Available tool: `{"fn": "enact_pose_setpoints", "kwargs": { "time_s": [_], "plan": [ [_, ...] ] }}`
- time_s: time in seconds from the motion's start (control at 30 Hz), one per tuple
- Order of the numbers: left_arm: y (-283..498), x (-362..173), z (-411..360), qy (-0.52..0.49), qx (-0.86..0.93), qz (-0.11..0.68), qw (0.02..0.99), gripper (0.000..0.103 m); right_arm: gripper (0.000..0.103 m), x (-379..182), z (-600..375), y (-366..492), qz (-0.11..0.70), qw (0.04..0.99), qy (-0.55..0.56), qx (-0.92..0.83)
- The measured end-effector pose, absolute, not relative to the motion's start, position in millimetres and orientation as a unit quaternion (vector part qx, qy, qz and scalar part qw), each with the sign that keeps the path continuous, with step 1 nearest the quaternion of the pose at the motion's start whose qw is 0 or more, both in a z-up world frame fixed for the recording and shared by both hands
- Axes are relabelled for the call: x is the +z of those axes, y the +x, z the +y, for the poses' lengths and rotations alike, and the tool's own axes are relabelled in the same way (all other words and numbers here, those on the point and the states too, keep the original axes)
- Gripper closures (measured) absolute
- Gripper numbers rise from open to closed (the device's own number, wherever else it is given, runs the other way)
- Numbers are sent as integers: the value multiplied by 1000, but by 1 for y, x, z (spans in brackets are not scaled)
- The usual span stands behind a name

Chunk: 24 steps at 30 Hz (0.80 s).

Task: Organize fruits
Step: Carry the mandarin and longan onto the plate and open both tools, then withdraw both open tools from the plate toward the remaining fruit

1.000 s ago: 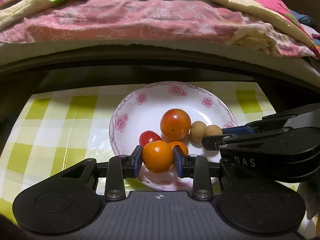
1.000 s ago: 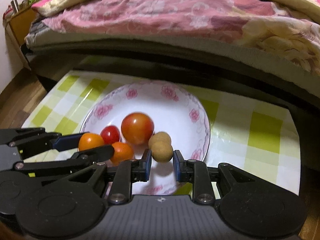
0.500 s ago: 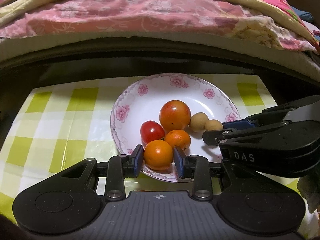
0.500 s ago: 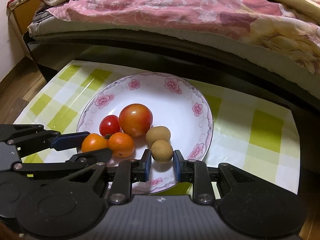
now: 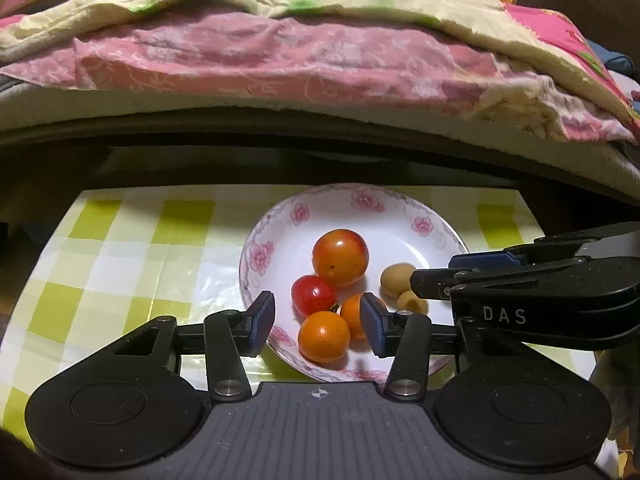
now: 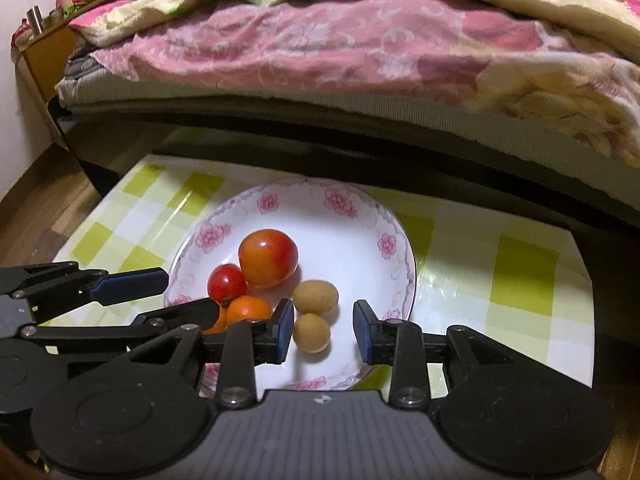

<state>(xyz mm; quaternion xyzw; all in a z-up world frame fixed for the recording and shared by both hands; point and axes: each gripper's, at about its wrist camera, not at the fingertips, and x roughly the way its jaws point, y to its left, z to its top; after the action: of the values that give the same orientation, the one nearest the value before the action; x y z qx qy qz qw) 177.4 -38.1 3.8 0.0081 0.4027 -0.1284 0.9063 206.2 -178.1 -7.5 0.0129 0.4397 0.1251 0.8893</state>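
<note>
Resting now on the near rim of the flowered plate (image 5: 440, 236), the small orange (image 5: 323, 337) sits free between the left gripper (image 5: 318, 322) pads, which clamped it a second ago and are opening, touching nothing. The right gripper (image 6: 323, 326) is likewise opening around the near brown longan (image 6: 311, 332), released beside its twin (image 6: 316, 297). A big tomato (image 5: 340, 257), cherry tomato (image 5: 313, 295) and second orange (image 5: 352, 312) crowd mid-plate. Checked tablecloth (image 5: 120, 264) lies bare to the left and right of the plate; the bed edge (image 6: 360, 136) overhangs behind.
</note>
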Motion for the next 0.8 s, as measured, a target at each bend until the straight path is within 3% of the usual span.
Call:
{"fn": "enact_pose_setpoints", "kwargs": {
  "time_s": [0.8],
  "plan": [
    [133, 24, -29, 22, -130, 402, 906, 40, 68, 17, -170, 161, 418, 897, 7, 143]
  ]
}}
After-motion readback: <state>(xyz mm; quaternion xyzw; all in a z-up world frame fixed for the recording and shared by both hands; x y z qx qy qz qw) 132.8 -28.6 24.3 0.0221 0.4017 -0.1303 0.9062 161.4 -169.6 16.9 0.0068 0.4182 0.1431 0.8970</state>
